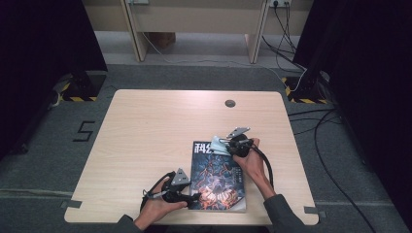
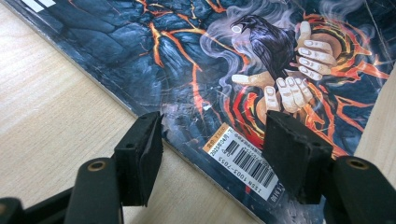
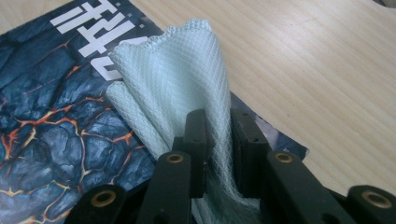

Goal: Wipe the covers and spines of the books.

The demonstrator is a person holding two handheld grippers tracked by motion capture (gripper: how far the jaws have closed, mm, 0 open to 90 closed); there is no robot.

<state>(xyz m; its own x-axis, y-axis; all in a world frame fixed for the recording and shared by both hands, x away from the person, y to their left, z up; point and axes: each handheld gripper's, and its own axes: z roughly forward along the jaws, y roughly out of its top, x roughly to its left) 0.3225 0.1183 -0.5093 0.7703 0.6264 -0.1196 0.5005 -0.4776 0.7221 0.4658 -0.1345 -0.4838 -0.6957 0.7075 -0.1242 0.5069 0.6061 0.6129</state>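
Right gripper (image 1: pixel 224 143) from up high: it's sitting over the top edge of the magazine (image 1: pixel 216 182), pinching a pale cloth (image 1: pixel 218 145) that bunches up right at the title lettering. That magazine is my landmark, lying flat on the wooden table (image 1: pixel 145 131) close to the near edge, a bit right of center. The left gripper (image 1: pixel 194 196) hangs around the magazine's bottom left corner, with a hand (image 1: pixel 158 206) wrapped around its body, and the other hand (image 1: pixel 252 162) rests over the magazine's right side.

Left gripper view: both black jaws stand spread apart with nothing squeezed between them. One sits over bare table just off the magazine's edge, the other over the cover, beside the barcode sticker (image 2: pixel 245 161). Cover art here is a raven (image 2: pixel 271 42) on a pale painted hand, cracked lava all around.

Right gripper view: jaws are pressed together on the cloth (image 3: pixel 173 79), a light mesh-textured fabric that fans up and out past the tips. It rises over the magazine's (image 3: pixel 56 126) corner with the white characters, and the table runs off beyond that edge.
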